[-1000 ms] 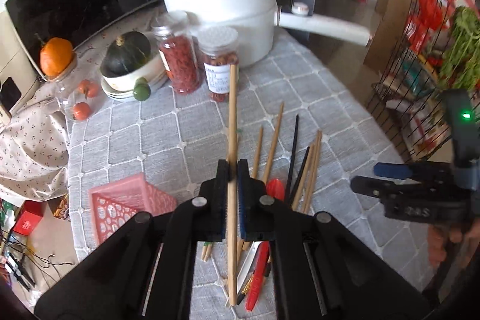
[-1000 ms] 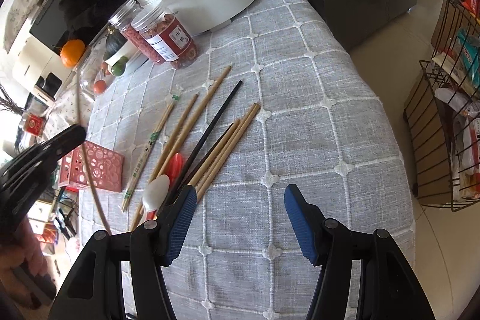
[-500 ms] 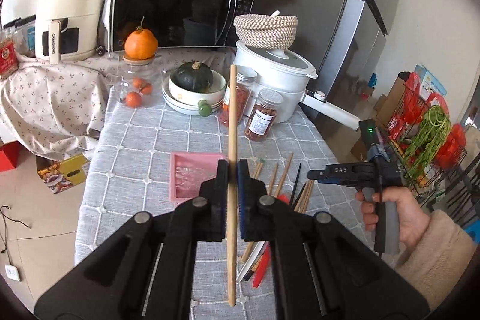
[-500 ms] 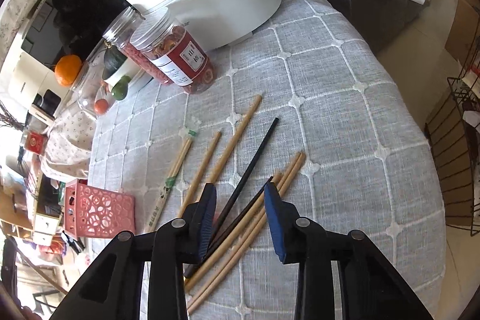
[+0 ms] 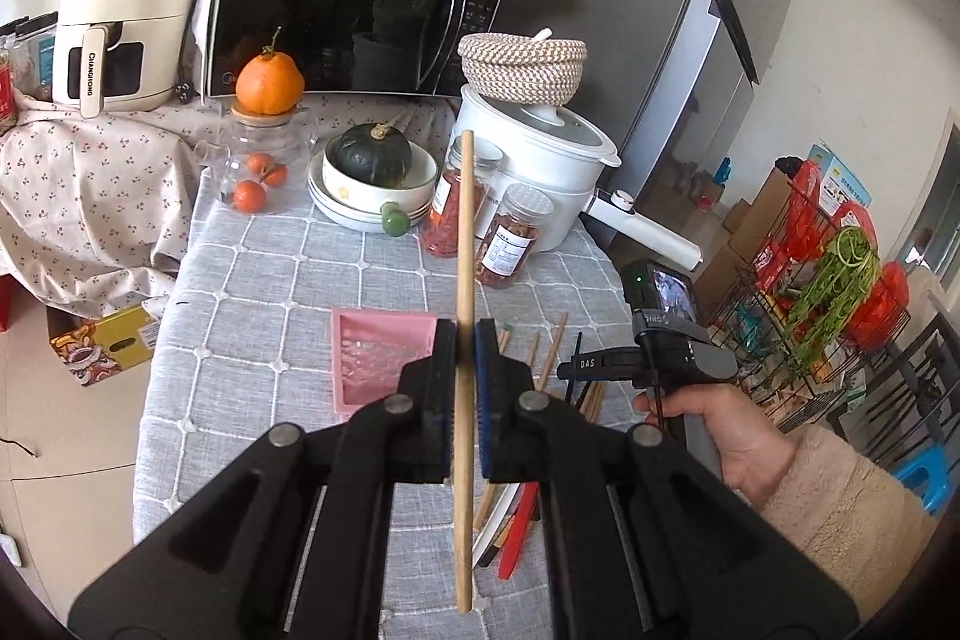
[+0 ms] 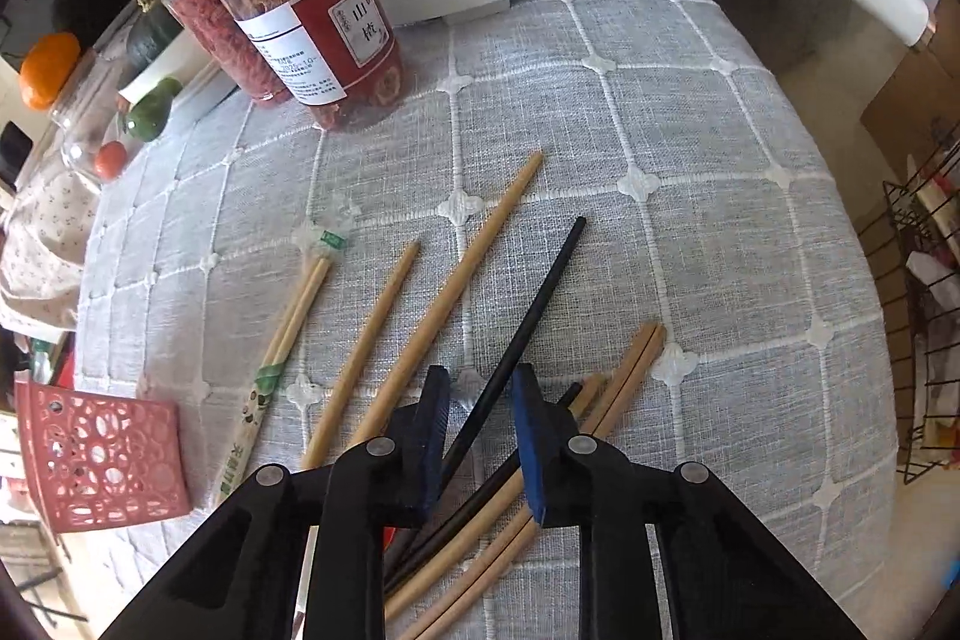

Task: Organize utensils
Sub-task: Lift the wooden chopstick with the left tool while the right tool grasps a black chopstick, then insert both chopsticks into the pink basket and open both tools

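A long, pale wooden chopstick (image 5: pixel 463 280) is clamped upright between the pads of the left tool (image 5: pixel 463 364), its upper part rising well above the fingers and its lower end hanging below them, over the grey checked worktop (image 5: pixel 270 292). A pink perforated basket (image 5: pixel 378 358) is seen just beyond and to the left of this tool.

More chopsticks are spread on the worktop under the right tool (image 6: pixel 480 436): several pale wooden ones (image 6: pixel 444 304), a paper-sleeved pair (image 6: pixel 288 328) further left, and two black ones. The jaws of the right tool are closing, with only a narrow gap left; the longer black chopstick (image 6: pixel 528 310) runs between the pads, and whether it is already pinched cannot be told. A split wooden pair (image 6: pixel 624 376) lies just right of the tool.
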`<state>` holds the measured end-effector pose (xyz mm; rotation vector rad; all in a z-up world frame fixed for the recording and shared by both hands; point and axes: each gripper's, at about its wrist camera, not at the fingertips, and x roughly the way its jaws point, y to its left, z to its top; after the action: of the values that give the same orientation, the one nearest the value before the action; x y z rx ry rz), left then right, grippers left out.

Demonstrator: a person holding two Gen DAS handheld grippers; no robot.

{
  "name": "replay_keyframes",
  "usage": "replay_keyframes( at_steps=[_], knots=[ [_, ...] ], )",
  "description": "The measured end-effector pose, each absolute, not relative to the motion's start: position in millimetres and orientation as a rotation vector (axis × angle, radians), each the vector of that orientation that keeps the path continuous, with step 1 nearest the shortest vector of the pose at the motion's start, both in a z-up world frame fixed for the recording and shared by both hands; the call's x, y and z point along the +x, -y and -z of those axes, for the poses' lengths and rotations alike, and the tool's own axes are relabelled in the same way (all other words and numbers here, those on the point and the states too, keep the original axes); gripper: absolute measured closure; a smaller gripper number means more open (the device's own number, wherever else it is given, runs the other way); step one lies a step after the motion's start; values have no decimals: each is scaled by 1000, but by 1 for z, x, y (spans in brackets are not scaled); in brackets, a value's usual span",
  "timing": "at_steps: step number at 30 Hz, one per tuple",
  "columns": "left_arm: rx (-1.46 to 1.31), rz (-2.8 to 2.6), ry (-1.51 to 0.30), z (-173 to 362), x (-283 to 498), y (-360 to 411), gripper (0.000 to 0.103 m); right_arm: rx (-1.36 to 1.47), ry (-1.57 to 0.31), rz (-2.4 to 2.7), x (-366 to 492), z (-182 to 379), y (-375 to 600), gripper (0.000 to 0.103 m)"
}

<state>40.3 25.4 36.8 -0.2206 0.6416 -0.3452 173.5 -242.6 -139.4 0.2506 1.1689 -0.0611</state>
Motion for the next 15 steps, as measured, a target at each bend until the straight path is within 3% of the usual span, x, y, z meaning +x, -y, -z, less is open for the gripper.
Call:
replay_keyframes(
  at_steps=[7, 15],
  knots=[
    [-259, 320, -623, -39, 39, -36, 96, 305, -1118, 50, 172, 135, 246, 97],
    [-300, 301, -536, -55, 36, -50, 96, 369, -959, -20, 147, 86, 252, 98]
  ],
)
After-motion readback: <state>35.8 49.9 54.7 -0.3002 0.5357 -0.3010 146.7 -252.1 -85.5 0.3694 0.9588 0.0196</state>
